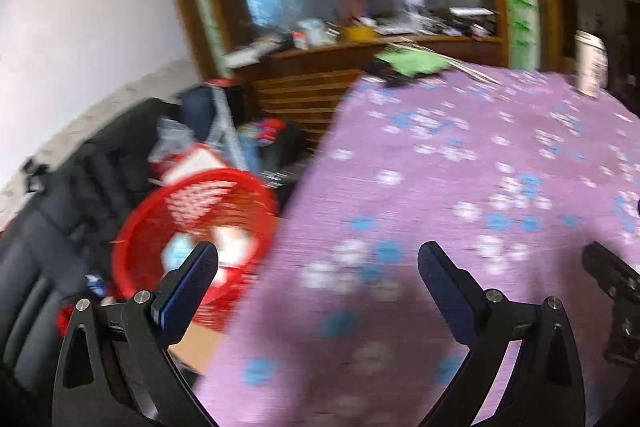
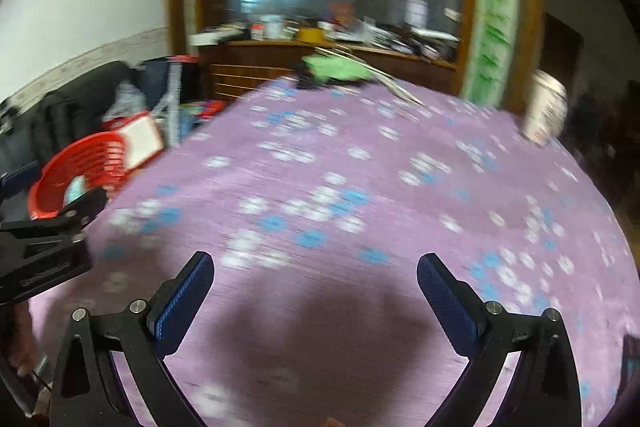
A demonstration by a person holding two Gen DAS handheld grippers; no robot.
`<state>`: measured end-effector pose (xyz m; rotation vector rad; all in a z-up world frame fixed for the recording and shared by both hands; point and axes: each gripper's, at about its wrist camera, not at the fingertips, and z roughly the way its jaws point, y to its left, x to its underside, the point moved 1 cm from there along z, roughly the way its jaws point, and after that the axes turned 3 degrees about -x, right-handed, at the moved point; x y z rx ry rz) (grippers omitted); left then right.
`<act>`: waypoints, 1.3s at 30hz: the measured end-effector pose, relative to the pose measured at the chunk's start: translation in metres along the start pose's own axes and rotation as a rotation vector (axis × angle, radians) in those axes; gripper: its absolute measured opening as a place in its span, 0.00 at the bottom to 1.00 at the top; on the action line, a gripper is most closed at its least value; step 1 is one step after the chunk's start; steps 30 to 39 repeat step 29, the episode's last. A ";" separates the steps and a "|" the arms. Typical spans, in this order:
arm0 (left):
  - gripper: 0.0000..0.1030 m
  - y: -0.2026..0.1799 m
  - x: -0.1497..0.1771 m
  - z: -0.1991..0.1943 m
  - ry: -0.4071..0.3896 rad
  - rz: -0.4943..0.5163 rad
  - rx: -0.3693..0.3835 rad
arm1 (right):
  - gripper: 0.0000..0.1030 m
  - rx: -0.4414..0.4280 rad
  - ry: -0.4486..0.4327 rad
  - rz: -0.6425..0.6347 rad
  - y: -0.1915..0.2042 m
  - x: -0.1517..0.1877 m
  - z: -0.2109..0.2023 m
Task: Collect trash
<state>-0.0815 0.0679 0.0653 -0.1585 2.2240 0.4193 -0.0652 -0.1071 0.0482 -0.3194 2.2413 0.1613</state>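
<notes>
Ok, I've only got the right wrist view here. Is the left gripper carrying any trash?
Observer: No. The left gripper is open with nothing between its fingers.
Operator: Is there anything in the red basket yet?
Observer: Yes. The red basket holds white and pale blue pieces, too blurred to identify.
Operator: Is anything lying near it?
Observer: Some brown cardboard shows just below the basket, at the edge of the purple tablecloth.
</notes>
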 end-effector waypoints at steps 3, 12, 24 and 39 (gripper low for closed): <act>0.97 -0.040 -0.004 0.011 0.057 0.056 0.097 | 1.00 0.090 0.055 0.103 -0.046 0.010 0.005; 0.97 -0.139 0.004 0.042 0.243 0.178 0.264 | 1.00 0.209 0.183 0.305 -0.134 0.035 0.015; 0.99 -0.152 0.002 0.052 0.276 0.179 0.339 | 1.00 0.194 0.282 0.293 -0.137 0.038 0.035; 1.00 -0.146 0.003 0.059 0.300 0.134 0.384 | 1.00 0.204 0.307 0.279 -0.135 0.038 0.044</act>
